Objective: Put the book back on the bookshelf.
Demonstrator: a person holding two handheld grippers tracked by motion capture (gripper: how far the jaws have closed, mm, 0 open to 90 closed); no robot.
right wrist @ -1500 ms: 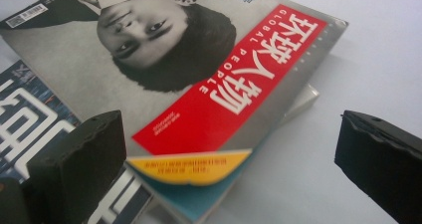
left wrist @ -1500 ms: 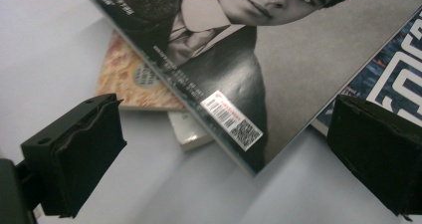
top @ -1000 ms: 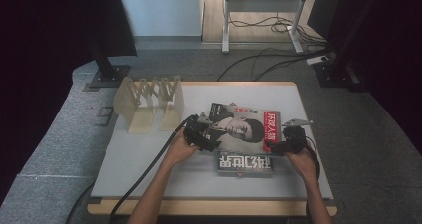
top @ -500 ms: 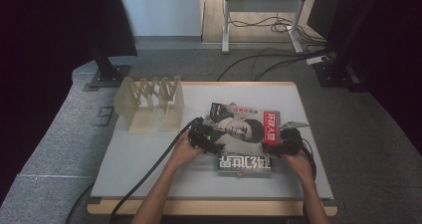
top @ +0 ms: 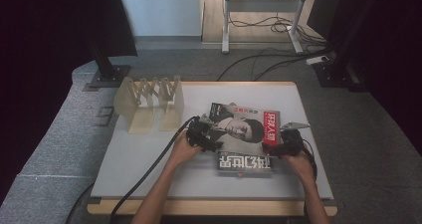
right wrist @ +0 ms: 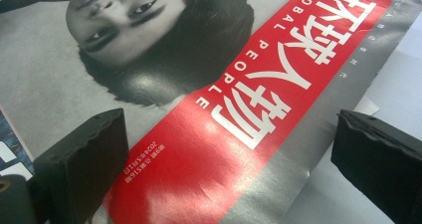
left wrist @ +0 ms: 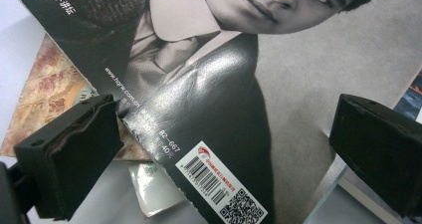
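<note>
I've got both tongs down on the portrait magazine (top: 244, 129), which lies flat on the desk (top: 144, 169), centre-right, skewed a bit and partly overlapping a second magazine (top: 245, 163) w/ big white characters nearer me. Under its left corner another mag w/ a marbled orange cover (left wrist: 50, 89) pokes out, so it's a loose stack, prob why I come at it from both sides at once.

Left tongs (top: 206, 137): wide open, jaws straddling the lower left corner by the barcode (left wrist: 206, 176), nothing gripped. In the left gripper view the near jaw sits right over the cover's edge, the far one well apart across the dark jacket area.

Right tongs (top: 284, 142): also wide open, empty, jaws either side of the red title band (right wrist: 239, 114) at the right edge, one over the cover, the other out past the edge over bare desk.

My read: edges are the only place a flat mag gives purchase, so each side is lined up to pinch an edge. The wooden rack (top: 149, 104) stands far left, slots empty, a likely destination.
</note>
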